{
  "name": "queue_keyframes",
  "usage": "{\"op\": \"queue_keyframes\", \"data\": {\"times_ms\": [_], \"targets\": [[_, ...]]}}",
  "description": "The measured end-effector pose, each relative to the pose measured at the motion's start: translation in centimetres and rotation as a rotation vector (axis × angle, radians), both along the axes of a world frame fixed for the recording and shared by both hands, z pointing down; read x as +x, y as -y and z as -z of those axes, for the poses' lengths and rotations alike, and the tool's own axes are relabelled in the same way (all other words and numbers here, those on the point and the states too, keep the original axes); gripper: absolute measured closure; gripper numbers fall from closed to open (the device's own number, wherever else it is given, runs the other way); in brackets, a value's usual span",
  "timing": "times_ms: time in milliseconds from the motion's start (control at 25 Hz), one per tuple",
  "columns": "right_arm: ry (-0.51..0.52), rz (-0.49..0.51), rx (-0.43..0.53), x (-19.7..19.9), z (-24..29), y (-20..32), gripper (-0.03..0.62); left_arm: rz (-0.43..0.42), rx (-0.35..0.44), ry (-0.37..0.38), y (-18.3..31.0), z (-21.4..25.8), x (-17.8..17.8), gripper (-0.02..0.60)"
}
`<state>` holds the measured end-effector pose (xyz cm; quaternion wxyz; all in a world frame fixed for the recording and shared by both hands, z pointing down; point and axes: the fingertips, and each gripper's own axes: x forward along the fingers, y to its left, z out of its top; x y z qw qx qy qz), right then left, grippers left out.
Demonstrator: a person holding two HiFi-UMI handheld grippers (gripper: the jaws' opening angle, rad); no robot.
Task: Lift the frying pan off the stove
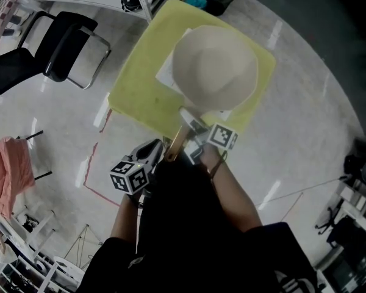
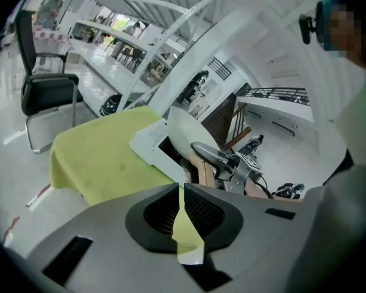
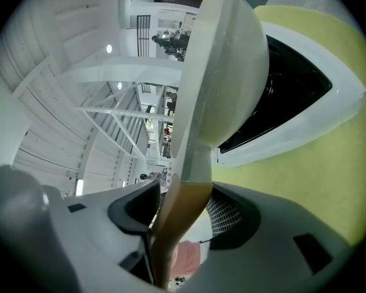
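Frying pan: cream, round, directly ahead of the jaws of the right gripper, over the stove. The wooden handle runs back from the pan body and passes between the two jaws. Both pads bear on it, so these jaws are clamped on the handle and stand wide because of its breadth. In the right gripper view the pan body rises just beyond the fingertips, nearly edge-on, with its rounded outer face turned toward the stove's black glass. The stove's white frame lies ahead and to the right of the jaws. Whether the pan's lowest edge touches the glass or stands clear: cannot tell from any view.

Jaws of the left gripper: pressed together, nothing between them. Only a thin sliver of the yellow-green tablecloth shows through the slit. Pan, stove and right gripper lie beyond these fingertips and a little to their right, apart from them.

Head view: the pan covers most of the stove, and a white corner of the frame shows at the pan's left. The left gripper sits off the table edge, beside the free end of the handle and to the left of the right jaws. A black chair stands on the floor well apart from both pairs of jaws. A pink cloth hangs far out to the left of the left jaws.
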<state>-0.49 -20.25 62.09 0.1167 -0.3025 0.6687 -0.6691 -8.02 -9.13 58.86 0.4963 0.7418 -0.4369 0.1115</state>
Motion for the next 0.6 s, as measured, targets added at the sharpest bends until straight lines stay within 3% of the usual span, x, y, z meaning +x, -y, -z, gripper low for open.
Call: {"op": "queue_keyframes", "data": {"times_ms": [160,200,280,360,480,600], "targets": [[0.010,-0.001,-0.065,0.1,-0.8,-0.5,0.373,0.014,-0.068,-0.110,0.0,-1.0,0.2,0.531],[0.007,-0.001,-0.068,0.1,-0.9,-0.5,0.375,0.021,-0.084,-0.153,0.1,-1.0,0.3,0.510],[0.002,-0.004,-0.080,0.3,-1.1,-0.7,0.376,0.027,-0.115,-0.265,0.2,-0.9,0.9,0.385],[-0.003,-0.006,-0.085,0.4,-1.1,-0.7,0.378,0.033,-0.145,-0.380,0.3,-1.0,1.6,0.325],[0.012,-0.005,-0.078,0.3,-0.9,-0.5,0.379,0.045,-0.190,-0.514,0.4,-1.6,2.4,0.284],[0.018,0.005,-0.070,0.3,-0.7,-0.4,0.379,0.000,-0.212,-0.569,0.3,-2.1,3.7,0.276]]}}
